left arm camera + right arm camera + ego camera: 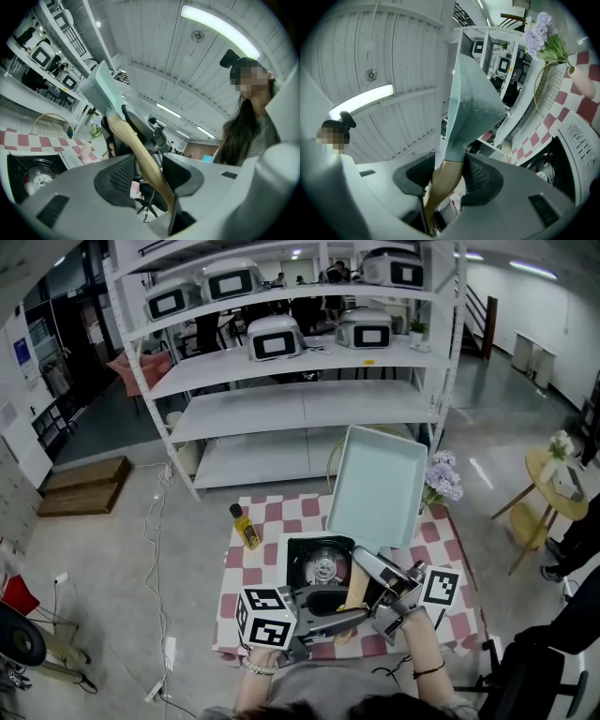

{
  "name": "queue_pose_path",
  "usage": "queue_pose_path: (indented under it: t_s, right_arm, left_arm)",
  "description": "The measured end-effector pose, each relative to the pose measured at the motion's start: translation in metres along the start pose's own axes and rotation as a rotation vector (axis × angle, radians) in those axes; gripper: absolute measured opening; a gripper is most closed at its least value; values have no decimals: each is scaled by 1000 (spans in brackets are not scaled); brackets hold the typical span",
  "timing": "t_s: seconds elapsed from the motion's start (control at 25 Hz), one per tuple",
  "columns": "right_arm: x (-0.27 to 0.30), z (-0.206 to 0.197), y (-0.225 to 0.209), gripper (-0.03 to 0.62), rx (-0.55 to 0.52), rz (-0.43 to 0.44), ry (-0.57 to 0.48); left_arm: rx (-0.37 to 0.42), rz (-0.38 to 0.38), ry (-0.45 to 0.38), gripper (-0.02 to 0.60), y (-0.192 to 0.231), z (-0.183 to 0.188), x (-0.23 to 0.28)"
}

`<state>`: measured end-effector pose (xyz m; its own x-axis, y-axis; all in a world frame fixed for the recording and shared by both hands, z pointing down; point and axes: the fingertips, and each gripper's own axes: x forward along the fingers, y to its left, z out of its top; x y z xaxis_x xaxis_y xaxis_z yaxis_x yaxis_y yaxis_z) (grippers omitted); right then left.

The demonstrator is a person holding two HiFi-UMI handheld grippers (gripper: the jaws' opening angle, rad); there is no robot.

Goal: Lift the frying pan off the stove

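Observation:
A pale teal rectangular frying pan (380, 486) hangs tilted in the air above the black portable stove (317, 563), its bottom facing me. Its wooden handle (354, 601) runs down toward me. My left gripper (345, 617) comes in from the left and is shut on the handle's lower part. My right gripper (377, 585) comes in from the right and is shut on it nearer the pan. In the left gripper view the handle (140, 152) slants between the pads of the left gripper (147, 169) up to the pan (101, 89). In the right gripper view the right gripper (447, 177) clamps the handle (443, 180) just below the pan (471, 103).
The stove stands on a small table with a red-and-white checked cloth (262, 521). A yellow oil bottle (246, 527) stands at its left, a vase of lilac flowers (441, 480) at its right. White shelving (300, 399) stands behind. A round side table (553, 486) is at far right.

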<state>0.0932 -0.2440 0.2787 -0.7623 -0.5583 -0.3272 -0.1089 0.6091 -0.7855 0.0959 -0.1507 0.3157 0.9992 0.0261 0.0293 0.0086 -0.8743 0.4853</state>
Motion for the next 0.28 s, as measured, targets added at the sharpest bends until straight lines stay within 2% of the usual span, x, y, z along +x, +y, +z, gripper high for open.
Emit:
queue_pose_path:
  t_s: [0.28]
  right_arm:
    - [-3,-3,-1,190,5,4,-1]
  left_arm:
    - [0,2,-3,186,-1,-3,-1]
